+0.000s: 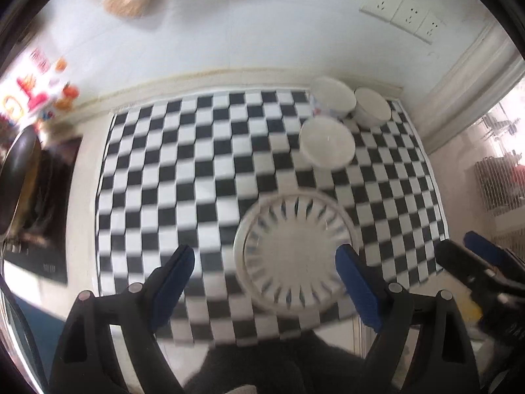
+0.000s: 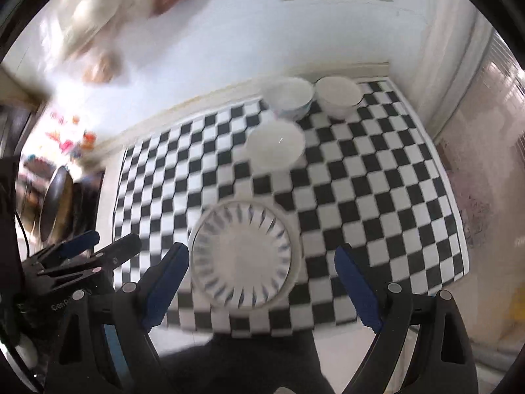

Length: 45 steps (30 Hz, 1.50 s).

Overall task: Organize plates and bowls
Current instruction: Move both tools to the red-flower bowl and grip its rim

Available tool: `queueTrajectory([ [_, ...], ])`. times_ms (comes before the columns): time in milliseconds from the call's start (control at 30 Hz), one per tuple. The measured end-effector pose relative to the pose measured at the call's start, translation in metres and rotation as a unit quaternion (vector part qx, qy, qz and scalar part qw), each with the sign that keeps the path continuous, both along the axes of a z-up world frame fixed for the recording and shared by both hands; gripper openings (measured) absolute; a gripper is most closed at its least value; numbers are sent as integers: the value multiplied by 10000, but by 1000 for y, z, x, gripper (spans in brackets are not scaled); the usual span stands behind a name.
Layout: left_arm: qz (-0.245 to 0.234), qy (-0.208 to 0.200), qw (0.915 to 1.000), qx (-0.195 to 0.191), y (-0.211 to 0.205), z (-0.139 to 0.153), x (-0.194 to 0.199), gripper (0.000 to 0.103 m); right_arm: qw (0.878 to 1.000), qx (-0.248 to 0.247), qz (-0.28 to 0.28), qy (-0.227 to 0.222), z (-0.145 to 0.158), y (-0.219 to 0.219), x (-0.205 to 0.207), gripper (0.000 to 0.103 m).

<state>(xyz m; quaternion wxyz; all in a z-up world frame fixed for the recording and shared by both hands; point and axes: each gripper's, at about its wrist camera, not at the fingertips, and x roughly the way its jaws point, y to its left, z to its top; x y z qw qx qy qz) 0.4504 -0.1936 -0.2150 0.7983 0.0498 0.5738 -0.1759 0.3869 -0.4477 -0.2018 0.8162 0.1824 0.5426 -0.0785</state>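
Observation:
A white plate [image 1: 295, 251] with blue radial dashes lies on the checkered mat [image 1: 183, 170] near its front edge; the right wrist view shows the same plate [image 2: 242, 256]. Three white bowls stand at the far right of the mat: the nearest bowl [image 1: 326, 142] [image 2: 275, 146], a patterned bowl [image 1: 333, 97] [image 2: 288, 97] and a plain bowl [image 1: 372, 106] [image 2: 339, 97] behind it. My left gripper [image 1: 264, 261] hangs open above the mat with nothing between its fingers. My right gripper [image 2: 261, 261] is also open and empty, above the plate's right side.
A dark pan [image 1: 18, 170] and a black cooktop [image 1: 49, 216] sit left of the mat. Wall sockets [image 1: 400, 11] are on the white wall behind. Colourful packaging [image 1: 36, 82] stands at the far left. Each view shows the other gripper at its side edge.

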Motion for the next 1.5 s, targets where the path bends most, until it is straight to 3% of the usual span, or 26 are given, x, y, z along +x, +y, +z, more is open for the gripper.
queueTrajectory([
  [167,-62,-10,9999,-157,-29,-19,57,88,9992,19,-380,-124,-21,-43,48,92],
  [267,-174,245,9995,-123,-56,-39,92,88,9988,236,-424,-42,-42,-64,77,92],
  [333,-205,534,9983,-135,-74,-57,115,88,9983,429,-376,86,-63,-80,101,92],
  [500,-65,766,9968,213,-108,-96,156,88,9951,842,-239,449,-118,-111,151,92],
  [767,332,1482,9883,126,-126,-161,202,84,9853,1389,78,988,-197,-138,216,84],
  [833,418,1683,9848,47,-127,-176,208,80,9833,1469,162,1066,-211,-139,227,80],
  [1067,572,2113,9756,-147,-125,-208,214,48,9748,1758,345,1328,-244,-135,239,62],
  [1133,551,2208,9736,-197,-126,-215,212,41,9723,1841,380,1390,-253,-135,239,37],
  [1300,507,2305,9709,-412,-130,-224,207,27,9687,1870,464,1562,-268,-131,238,17],
  [1400,520,2259,9708,-617,-132,-224,205,19,9694,1836,487,1557,-271,-134,237,14],
  [1500,484,2151,9741,-506,-140,-221,201,19,9707,1778,508,1535,-271,-134,235,13],
])
